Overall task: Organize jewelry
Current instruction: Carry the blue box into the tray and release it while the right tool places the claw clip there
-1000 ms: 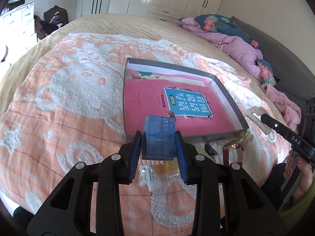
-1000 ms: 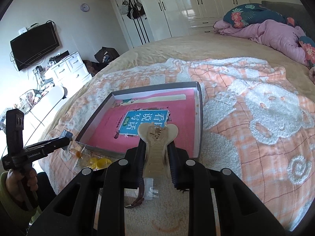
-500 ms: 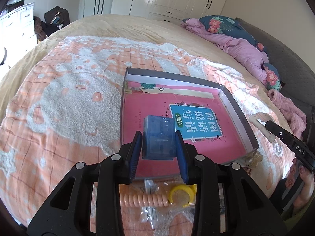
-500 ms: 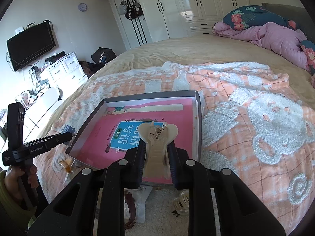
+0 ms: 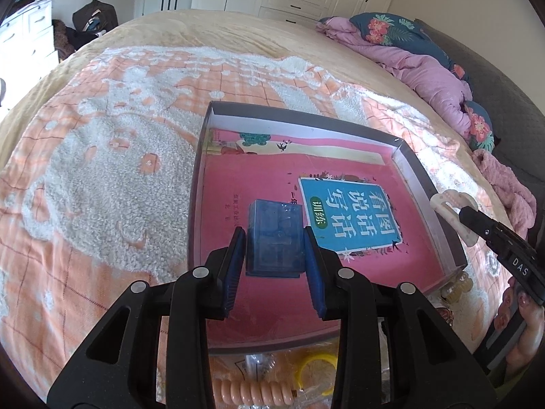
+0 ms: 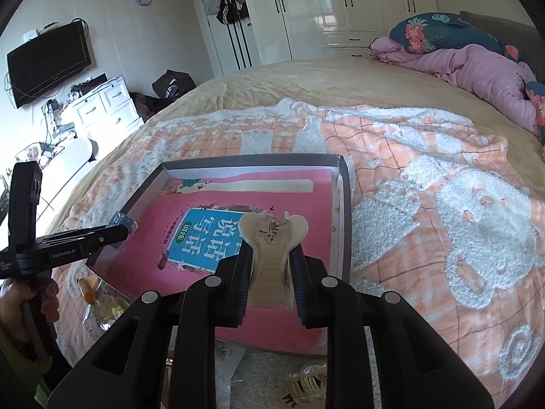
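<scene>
My left gripper (image 5: pixel 275 254) is shut on a small clear blue plastic box (image 5: pixel 274 237), held above the near left part of the shallow grey tray (image 5: pixel 299 116). A pink book (image 5: pixel 351 211) with a blue label fills the tray's floor. My right gripper (image 6: pixel 271 266) is shut on a cream hair claw clip (image 6: pixel 272 248), above the tray's near right part (image 6: pixel 344 204). From the left wrist view the right gripper (image 5: pixel 458 216) and its clip show at the tray's right wall. In the right wrist view the left gripper (image 6: pixel 117 230) shows at far left.
Loose pieces lie on the orange-and-white blanket (image 5: pixel 102 156) in front of the tray: a peach coil hair tie (image 5: pixel 255 392), a yellow ring (image 5: pixel 315 366), a clear claw clip (image 6: pixel 306 387) and small plastic bags (image 6: pixel 102 303). Pink bedding (image 6: pixel 477 68) is heaped at the far right.
Both grippers have moved forward over the tray with their items still held. The blue box now hangs above the pink book instead of the blanket in front of the tray.
</scene>
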`<action>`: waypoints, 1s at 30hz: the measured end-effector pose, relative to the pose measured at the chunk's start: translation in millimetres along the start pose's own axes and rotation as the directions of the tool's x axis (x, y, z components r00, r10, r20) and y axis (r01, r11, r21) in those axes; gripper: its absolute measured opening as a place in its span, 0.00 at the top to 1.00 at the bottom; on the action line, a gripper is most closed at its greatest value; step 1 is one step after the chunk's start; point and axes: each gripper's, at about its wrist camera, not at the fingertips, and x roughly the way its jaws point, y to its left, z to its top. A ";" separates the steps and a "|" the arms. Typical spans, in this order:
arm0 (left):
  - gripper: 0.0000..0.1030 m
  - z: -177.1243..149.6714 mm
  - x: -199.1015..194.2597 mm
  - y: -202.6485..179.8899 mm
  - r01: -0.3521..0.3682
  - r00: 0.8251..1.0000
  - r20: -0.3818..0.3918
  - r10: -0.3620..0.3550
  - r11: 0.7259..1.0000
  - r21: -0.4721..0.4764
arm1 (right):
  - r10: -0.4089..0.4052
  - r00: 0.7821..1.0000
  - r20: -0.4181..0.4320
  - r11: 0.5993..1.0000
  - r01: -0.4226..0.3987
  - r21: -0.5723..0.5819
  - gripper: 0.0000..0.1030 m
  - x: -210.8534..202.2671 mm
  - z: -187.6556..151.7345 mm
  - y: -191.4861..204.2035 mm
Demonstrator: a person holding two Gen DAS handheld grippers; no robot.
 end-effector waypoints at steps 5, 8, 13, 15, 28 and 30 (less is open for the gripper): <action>0.75 0.5 9.7 1.1 -0.007 1.000 -0.016 0.007 1.000 0.002 | -0.008 1.000 -0.014 1.000 0.008 -0.003 0.80 6.1 -4.8 -1.7; 0.75 2.0 14.6 0.4 -0.010 1.000 -0.023 0.011 1.000 0.004 | -0.020 0.999 -0.027 1.000 0.020 -0.007 0.80 11.9 -8.3 -3.4; 0.75 1.8 20.3 0.7 -0.016 0.999 -0.035 0.016 1.000 0.006 | -0.031 0.998 -0.051 0.999 0.031 -0.010 0.80 19.7 -13.8 -4.9; 0.75 1.1 21.3 1.2 -0.020 0.999 -0.038 0.020 1.000 0.007 | -0.031 0.998 -0.059 0.999 0.030 -0.012 0.80 21.4 -15.8 -4.6; 0.75 0.2 22.3 0.2 -0.023 0.999 -0.042 0.023 1.000 0.010 | -0.012 0.997 -0.074 1.000 0.011 -0.008 0.67 20.6 -21.7 -2.3; 0.75 0.3 21.9 0.4 -0.021 0.999 -0.043 0.021 1.000 0.007 | -0.014 0.998 -0.066 1.000 0.013 -0.012 0.63 18.2 -22.0 -1.3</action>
